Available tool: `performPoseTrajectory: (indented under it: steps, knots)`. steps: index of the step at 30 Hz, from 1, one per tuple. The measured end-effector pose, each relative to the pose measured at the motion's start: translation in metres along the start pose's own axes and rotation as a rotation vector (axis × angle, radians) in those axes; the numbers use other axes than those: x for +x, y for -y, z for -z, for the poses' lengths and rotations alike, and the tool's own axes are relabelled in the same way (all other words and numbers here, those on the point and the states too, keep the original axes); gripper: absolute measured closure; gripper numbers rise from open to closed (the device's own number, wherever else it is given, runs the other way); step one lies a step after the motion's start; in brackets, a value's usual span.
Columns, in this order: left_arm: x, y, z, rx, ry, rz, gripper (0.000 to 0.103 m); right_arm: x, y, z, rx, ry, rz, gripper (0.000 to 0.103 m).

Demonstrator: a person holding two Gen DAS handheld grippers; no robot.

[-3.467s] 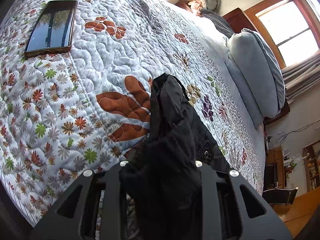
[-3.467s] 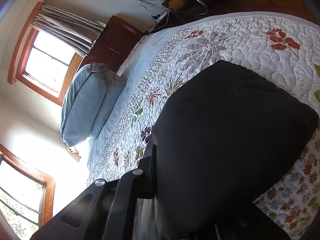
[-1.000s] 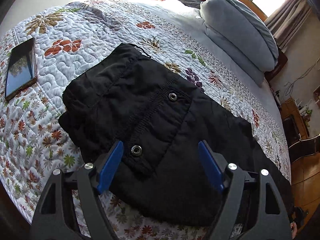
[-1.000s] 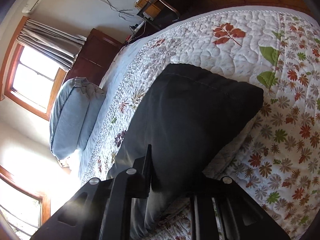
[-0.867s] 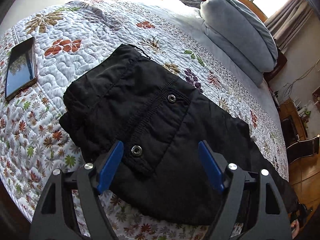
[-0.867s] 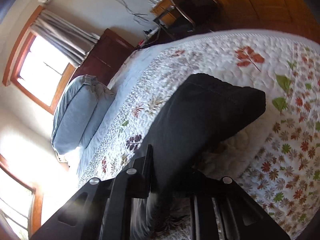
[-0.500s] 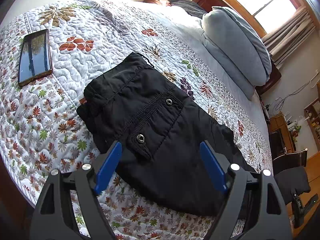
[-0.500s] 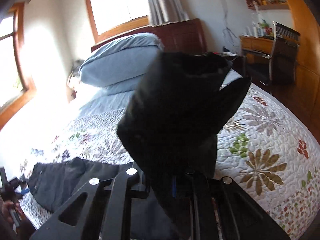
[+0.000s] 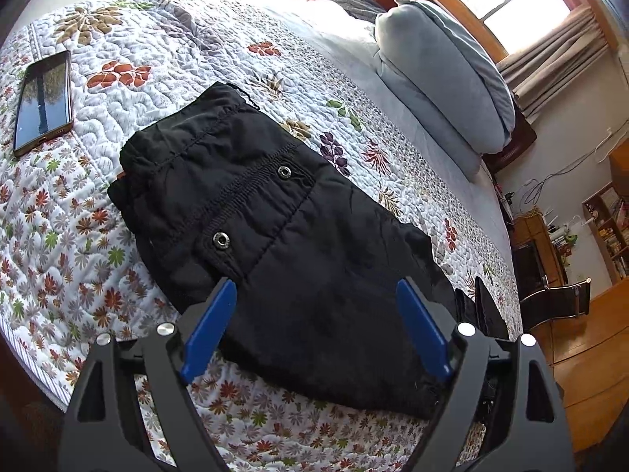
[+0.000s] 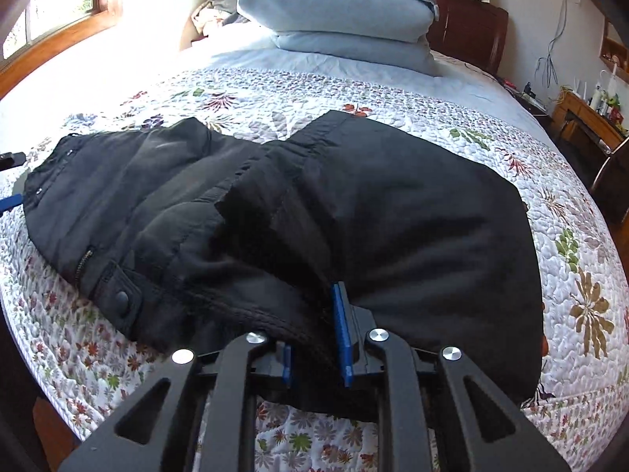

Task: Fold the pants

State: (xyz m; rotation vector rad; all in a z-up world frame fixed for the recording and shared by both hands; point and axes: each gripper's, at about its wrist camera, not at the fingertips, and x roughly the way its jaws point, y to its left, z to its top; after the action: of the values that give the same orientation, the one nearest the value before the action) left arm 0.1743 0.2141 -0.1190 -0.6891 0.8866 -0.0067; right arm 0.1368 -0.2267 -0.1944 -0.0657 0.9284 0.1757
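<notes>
1. Left wrist view: the left gripper, jaws spread wide and holding nothing, hovers above the black fabric pants lying on the floral quilted bedspread; a dark smartphone lies at ten o'clock.
2. Right wrist view: the right gripper, jaws narrowly parted, pinches a fold of the pants; stacked pale-blue pillows sit at twelve o'clock.

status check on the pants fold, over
Left tongs open, empty, over waist end. Right tongs shut on pants, leg end laid over. Phone on quilt, clear of pants.
</notes>
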Motion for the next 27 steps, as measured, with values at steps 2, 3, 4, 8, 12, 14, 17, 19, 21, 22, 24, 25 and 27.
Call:
performPoseTrajectory:
  steps: [2, 3, 4, 8, 12, 14, 17, 19, 21, 22, 24, 25, 27]
  knots:
    - [0.003, 0.002, 0.002, 0.004, -0.011, 0.003, 0.019, -0.010, 0.002, 0.002, -0.002, -0.004, -0.032, 0.064]
    - [0.004, 0.003, 0.004, 0.005, -0.016, 0.003, 0.018, -0.017, 0.005, 0.003, 0.005, -0.004, -0.074, 0.054]
    - [0.005, 0.003, 0.005, 0.004, -0.021, 0.001, 0.018, -0.024, 0.009, 0.004, 0.018, 0.000, -0.115, 0.048]
    - [0.008, 0.001, 0.009, -0.007, -0.037, -0.002, 0.017, -0.059, 0.006, -0.001, 0.020, 0.102, -0.215, 0.036]
    - [0.011, 0.002, 0.013, -0.011, -0.048, -0.001, 0.016, -0.053, -0.019, -0.018, -0.110, 0.126, -0.116, 0.036]
    - [0.012, 0.002, 0.015, -0.015, -0.055, 0.005, 0.016, -0.037, -0.029, -0.022, -0.140, 0.113, -0.106, 0.036]
    - [0.012, 0.003, 0.018, -0.011, -0.059, 0.004, 0.016, -0.013, -0.041, -0.027, -0.189, 0.099, -0.040, 0.036]
    - [0.013, 0.002, 0.020, -0.014, -0.066, 0.003, 0.015, 0.001, -0.042, -0.030, -0.200, 0.090, 0.017, 0.039]
    - [0.014, 0.001, 0.021, -0.019, -0.072, 0.003, 0.015, 0.010, -0.037, -0.032, -0.176, 0.068, -0.028, 0.062]
    - [0.014, 0.000, 0.021, -0.022, -0.072, 0.002, 0.014, 0.012, -0.035, -0.032, -0.165, 0.065, -0.033, 0.065]
    - [0.015, -0.003, 0.022, -0.029, -0.074, 0.002, 0.014, 0.005, -0.035, -0.032, -0.172, 0.076, -0.043, 0.086]
    - [0.015, -0.004, 0.022, -0.031, -0.074, 0.003, 0.014, -0.003, -0.036, -0.031, -0.183, 0.097, -0.048, 0.087]
    - [0.016, -0.007, 0.022, -0.035, -0.075, 0.002, 0.014, -0.022, -0.038, -0.030, -0.187, 0.133, -0.111, 0.089]
